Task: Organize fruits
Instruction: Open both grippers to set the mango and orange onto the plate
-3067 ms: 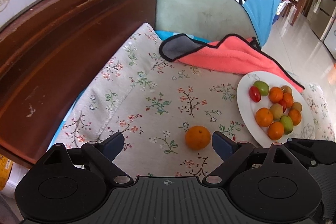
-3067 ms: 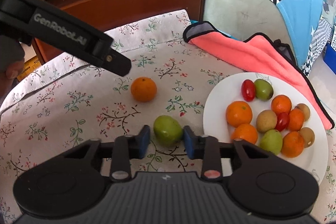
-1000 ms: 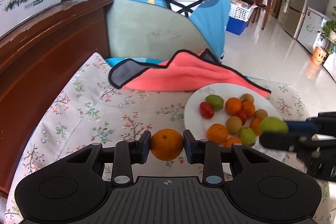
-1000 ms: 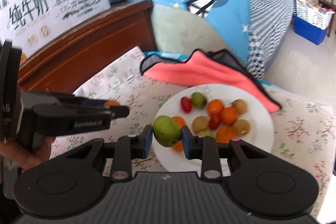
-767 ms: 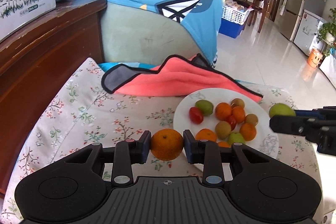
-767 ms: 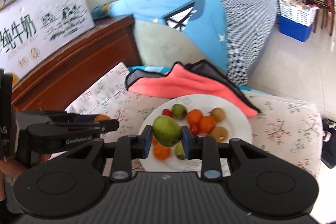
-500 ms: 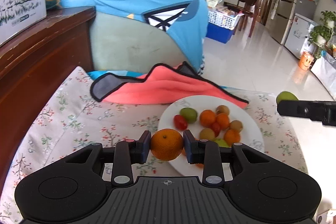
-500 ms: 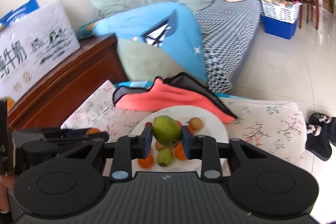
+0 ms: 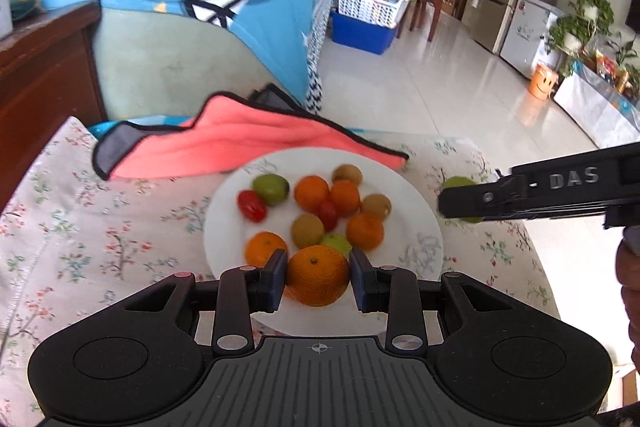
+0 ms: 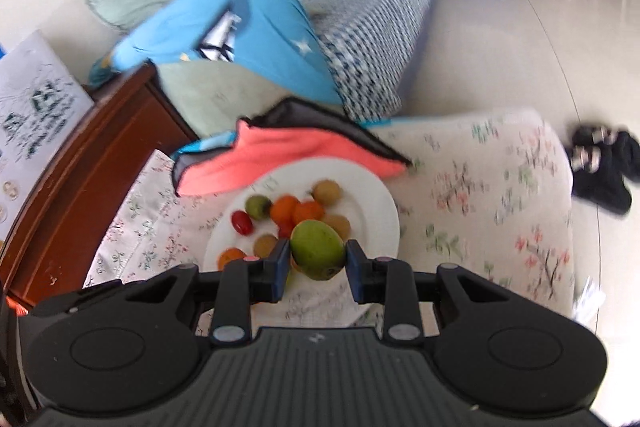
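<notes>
While both fruits were off the surface point(image 9: 100, 247), I had each one pinched and hanging over the plate point(image 9: 424, 227), so the job looked close to its end but not finished. My left hand-held gripper point(image 9: 319, 277) was pressed in on the orange point(image 9: 318, 281), its 2 pads flat against the fruit's sides, above the plate's near edge. My right hand-held gripper point(image 10: 318, 265) was pinching the green fruit point(image 10: 318, 255) the same way; from its own camera the fruit sat over the plate's near right part, and from the left wrist view it showed beyond the plate's right rim, so I could not tell exactly how far over the plate it was.

On the plate I saw a loose pile already gathered: several oranges, brownish fruits, green ones and 2 small red ones. No other loose fruit showed on the flowered cloth in either view, though part of it was hidden behind the grippers. I judged that what was left was to lower both fruits into free spots and let go. The pile was crowded toward the middle, and round fruit set on a bare rim could roll off.
</notes>
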`<state>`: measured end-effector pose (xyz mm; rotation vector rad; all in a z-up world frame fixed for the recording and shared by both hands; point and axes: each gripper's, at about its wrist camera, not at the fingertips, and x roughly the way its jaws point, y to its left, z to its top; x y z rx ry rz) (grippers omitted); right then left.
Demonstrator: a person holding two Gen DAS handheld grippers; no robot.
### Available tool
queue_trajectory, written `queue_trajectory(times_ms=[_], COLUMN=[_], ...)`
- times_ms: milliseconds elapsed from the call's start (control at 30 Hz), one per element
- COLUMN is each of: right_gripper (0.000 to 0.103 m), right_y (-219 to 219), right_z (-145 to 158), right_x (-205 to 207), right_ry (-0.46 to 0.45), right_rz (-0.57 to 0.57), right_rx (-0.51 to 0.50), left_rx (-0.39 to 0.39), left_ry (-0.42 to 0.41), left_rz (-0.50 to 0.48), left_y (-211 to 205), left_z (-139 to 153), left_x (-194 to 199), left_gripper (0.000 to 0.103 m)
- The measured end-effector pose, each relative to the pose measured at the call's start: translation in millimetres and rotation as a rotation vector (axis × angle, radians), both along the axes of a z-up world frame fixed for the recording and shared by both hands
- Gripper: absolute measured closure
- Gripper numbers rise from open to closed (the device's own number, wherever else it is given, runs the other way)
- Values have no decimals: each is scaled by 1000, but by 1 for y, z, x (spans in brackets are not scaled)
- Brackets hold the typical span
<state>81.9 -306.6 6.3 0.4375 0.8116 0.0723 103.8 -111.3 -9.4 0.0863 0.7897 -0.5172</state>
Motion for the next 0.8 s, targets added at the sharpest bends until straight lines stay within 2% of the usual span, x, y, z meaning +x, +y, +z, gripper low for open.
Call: queue_trajectory(times_ms=[233, 567, 633, 667, 733, 800], right_gripper=[73, 70, 70, 69, 67, 65], right_y=[-3, 1, 0, 0, 0, 1], right_z=[-24, -35, -33, -32, -28, -24], right_x=[12, 24, 24, 24, 24, 23], right_ry=[78, 97, 87, 79, 64, 50], right_rz=[-53, -92, -96, -97, -99, -97], right_rx=[45, 66, 84, 88, 82, 77], left_rx=[14, -6, -16, -17, -10, -6], left_ry=[23, 25, 17, 5, -19, -30], left_rz=[0, 13, 22, 29, 53, 87], left_y=[-13, -15, -13, -12, -8, -3], left_z=[-13, -12, -9, -6, 0, 4], left_x=[6, 9, 9, 9, 9, 11], left_gripper=[72, 68, 51, 48, 31, 19])
